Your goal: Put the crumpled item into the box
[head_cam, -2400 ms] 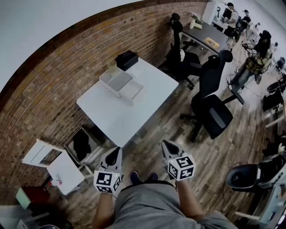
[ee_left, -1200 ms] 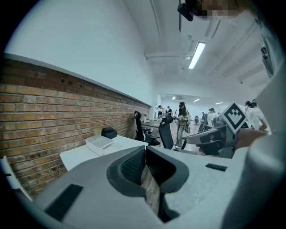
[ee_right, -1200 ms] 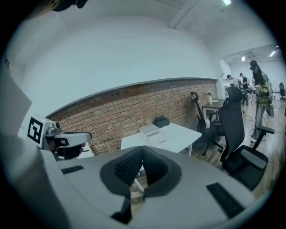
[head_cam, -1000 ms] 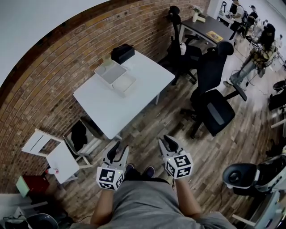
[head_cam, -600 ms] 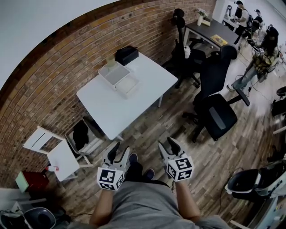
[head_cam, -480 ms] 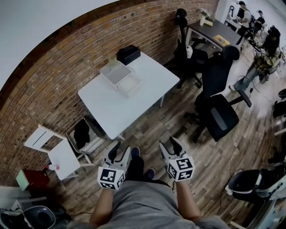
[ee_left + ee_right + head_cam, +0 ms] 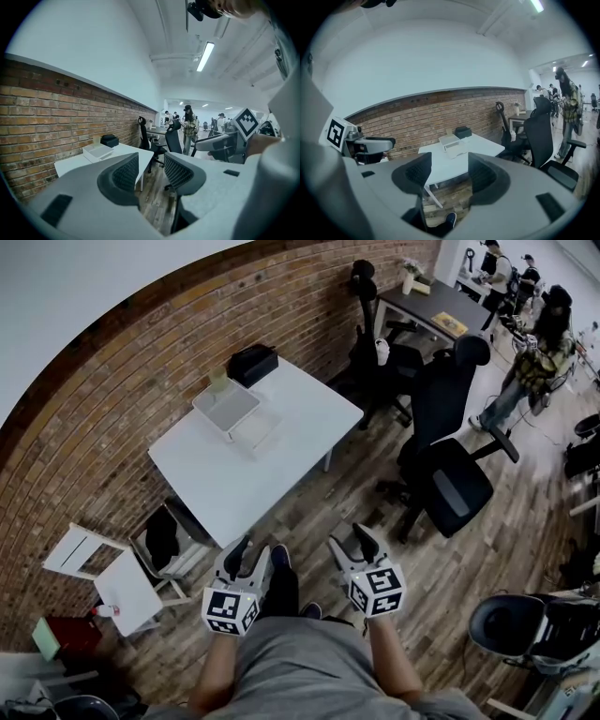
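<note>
The grey left tool and grey right tool, jaws just opening wide, grip nothing; one white rectangular box sits by the square white surface's far edge.

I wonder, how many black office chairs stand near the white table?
2: a chair just right of the white table, and another chair farther back at the dark desk. Others may be hidden farther off.
</note>
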